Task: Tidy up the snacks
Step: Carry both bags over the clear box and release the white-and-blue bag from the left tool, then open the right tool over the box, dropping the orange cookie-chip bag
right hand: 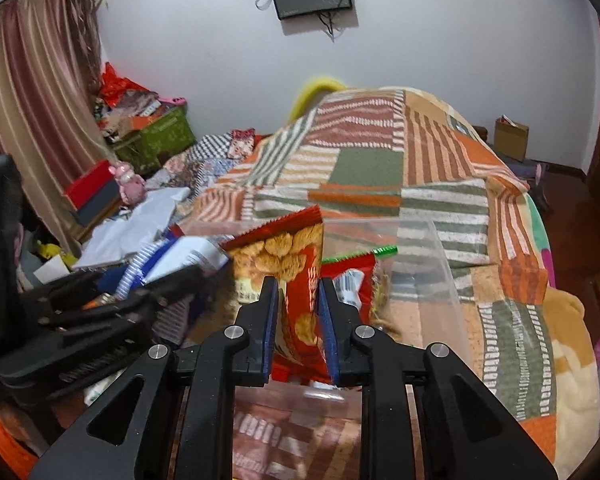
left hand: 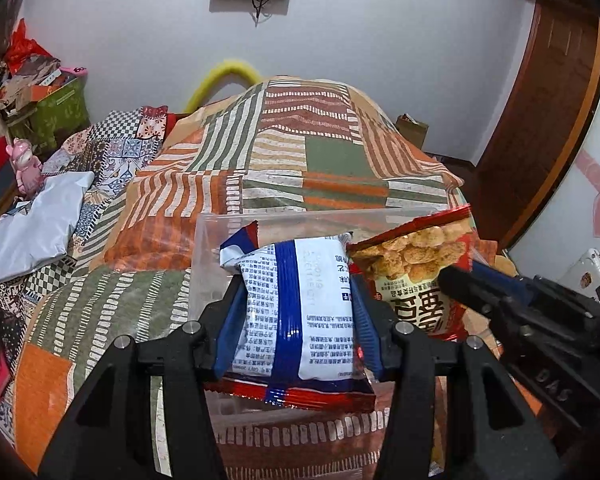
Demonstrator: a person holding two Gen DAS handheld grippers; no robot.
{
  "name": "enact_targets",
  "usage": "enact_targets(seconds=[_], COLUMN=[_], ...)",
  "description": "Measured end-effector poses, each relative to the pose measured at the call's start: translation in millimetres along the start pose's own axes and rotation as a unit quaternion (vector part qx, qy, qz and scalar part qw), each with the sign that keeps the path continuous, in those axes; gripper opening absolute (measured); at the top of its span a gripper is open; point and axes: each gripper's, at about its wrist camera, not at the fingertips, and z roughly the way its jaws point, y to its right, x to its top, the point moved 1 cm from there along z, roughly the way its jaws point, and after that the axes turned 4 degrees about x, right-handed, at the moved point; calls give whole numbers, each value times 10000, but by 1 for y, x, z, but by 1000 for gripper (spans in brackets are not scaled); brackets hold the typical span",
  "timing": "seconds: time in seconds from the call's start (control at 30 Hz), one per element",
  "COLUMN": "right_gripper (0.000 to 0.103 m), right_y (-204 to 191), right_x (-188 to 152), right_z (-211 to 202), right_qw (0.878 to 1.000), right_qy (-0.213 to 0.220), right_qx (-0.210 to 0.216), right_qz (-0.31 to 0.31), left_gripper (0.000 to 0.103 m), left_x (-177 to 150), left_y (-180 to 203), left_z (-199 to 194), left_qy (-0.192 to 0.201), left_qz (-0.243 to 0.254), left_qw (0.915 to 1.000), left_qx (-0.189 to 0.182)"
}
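Observation:
My left gripper (left hand: 296, 284) is shut on a white-and-blue snack packet (left hand: 300, 312), its blue pads pressing both sides. The packet hangs over the near end of a clear plastic container (left hand: 204, 248). To its right, my right gripper (left hand: 472, 276) holds a red snack bag (left hand: 412, 256) printed with fried pieces. In the right wrist view, the right gripper (right hand: 298, 286) is shut on that red bag (right hand: 284, 248) above the clear container (right hand: 428, 264). A red packet with a green edge (right hand: 352, 272) lies inside. The left gripper (right hand: 160, 276) and its packet (right hand: 188, 256) show at the left.
The container rests on a bed covered by a striped patchwork blanket (left hand: 300, 148). A grey mailing bag (left hand: 36, 232) and a pink toy (left hand: 26, 164) lie at the left, with a green box (left hand: 60, 112) of clutter behind. A wooden door frame (left hand: 548, 128) stands at the right.

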Motion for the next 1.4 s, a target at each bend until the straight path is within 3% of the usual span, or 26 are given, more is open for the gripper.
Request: enact_targets(seconds=[0.17,0.23,0.47,0.63,0.97,1.17,1.4], right_gripper=[29,41,53,62,66,70,70], right_y=[1,-2,-15,-28,-50,-60,-69], right_x=[0,0,-7,-20,-69,-98,-132], right_z=[-14,-24,-62,-91,-130,-134,-128], right_qw=[10000,9998,9988,9976,9974,9982,9992], right_qy=[90,176,454,639,643,504,208], right_qx=[-14,-22,-44,-59,36,158,283], right_qz=[41,14,-165,-267,-322,-284,-210], left_gripper=[61,69,70,78,82,90,92], left_x=[1,2,-4,-21,-77,-115,-155], left_y=[2,2,0,-1,-1,-6,-21], left_z=[-13,-25,-64,-97,-154,-171,-160], left_qy=[140,299,445,562,549,419,-160], left_qz=[80,105,146,200,422,530,431], left_qw=[9999,9995,9989,9982,9976,9977,9989], left_qx=[26,81,-18,-31,-74,38,8])
